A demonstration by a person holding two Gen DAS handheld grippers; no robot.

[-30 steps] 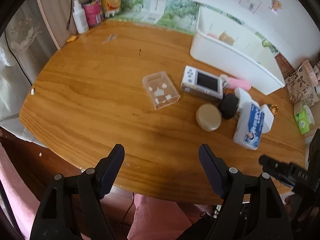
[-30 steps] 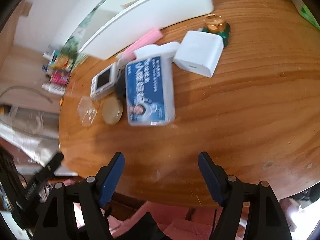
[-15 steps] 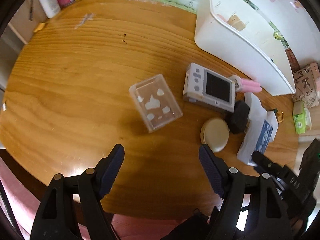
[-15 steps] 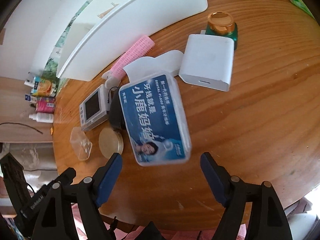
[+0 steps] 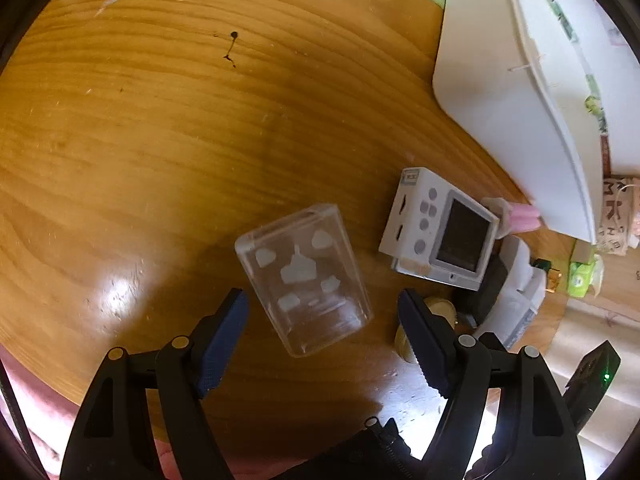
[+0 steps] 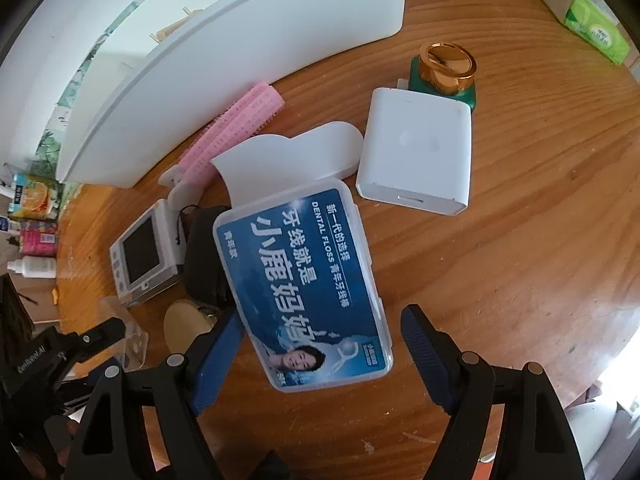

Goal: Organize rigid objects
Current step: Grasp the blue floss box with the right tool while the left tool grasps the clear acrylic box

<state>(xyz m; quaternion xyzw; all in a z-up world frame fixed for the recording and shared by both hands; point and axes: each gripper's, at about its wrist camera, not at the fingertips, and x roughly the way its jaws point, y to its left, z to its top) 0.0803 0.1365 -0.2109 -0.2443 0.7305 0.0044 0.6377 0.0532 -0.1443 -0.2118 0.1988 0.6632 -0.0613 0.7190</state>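
Observation:
A clear plastic box [image 5: 304, 276] lies flat on the wooden table [image 5: 160, 140]. My left gripper [image 5: 322, 308] hangs open just over it, fingertips on either side of its near end, pads not touching. A blue-labelled dental floss box [image 6: 304, 280] rests tilted on a black pouch [image 6: 204, 256]. My right gripper [image 6: 320, 326] is open with that box's near end between its fingers, apart from both pads. Around them lie a white camera [image 5: 440, 236], a pink hair roller [image 6: 236, 128], a white charger block [image 6: 416, 148], a gold-lidded green jar [image 6: 448, 68] and a round beige compact [image 6: 182, 320].
A long white bin [image 6: 240, 72] stands along the far side of the table, behind the cluster. A green tissue pack [image 6: 592, 28] sits at the far right. Bottles and packets [image 6: 32, 232] crowd the far left corner. The table edge runs just below both grippers.
Both grippers have tilted downward and come closer to the table. The clear box now sits between the left fingers and the floss box between the right ones. No object has moved.

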